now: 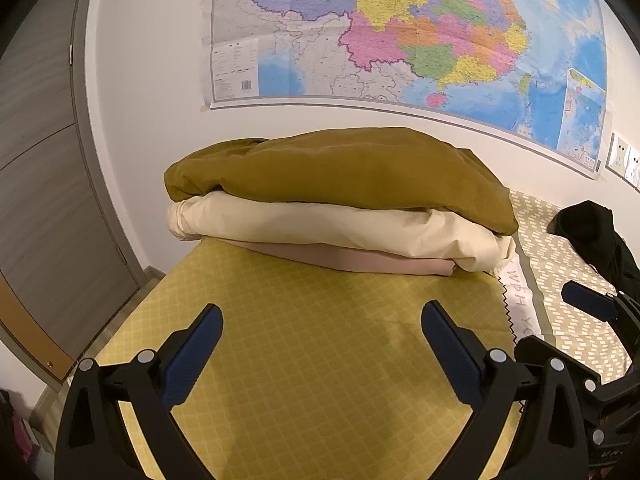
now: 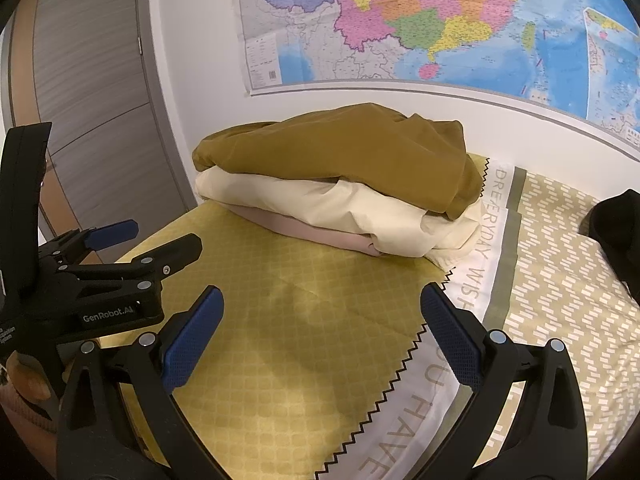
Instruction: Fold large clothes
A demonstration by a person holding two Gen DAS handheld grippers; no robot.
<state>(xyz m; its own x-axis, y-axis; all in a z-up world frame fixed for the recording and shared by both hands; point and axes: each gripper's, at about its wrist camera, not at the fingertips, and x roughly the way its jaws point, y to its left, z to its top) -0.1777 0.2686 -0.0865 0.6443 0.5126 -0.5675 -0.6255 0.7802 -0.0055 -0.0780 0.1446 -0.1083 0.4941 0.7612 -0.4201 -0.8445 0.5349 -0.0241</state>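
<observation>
Three garments lie folded in a stack (image 1: 340,200), a black garment (image 1: 592,232) waits unfolded, both grippers' fingers (image 1: 192,356) spread empty

**Bed and what lay on it**

Bed (image 2: 560,264) w/ patterned cover: yellow lattice section (image 2: 304,320) at left, white lettered strip (image 2: 472,280) w/ zigzag edge in the middle, beige dash-print section at right. Folded pink garment (image 2: 320,232) lay directly on the yellow part, near the wall, under a cream and an olive one. Black garment (image 1: 592,232) lay on the beige part, well apart from the pile.
</observation>
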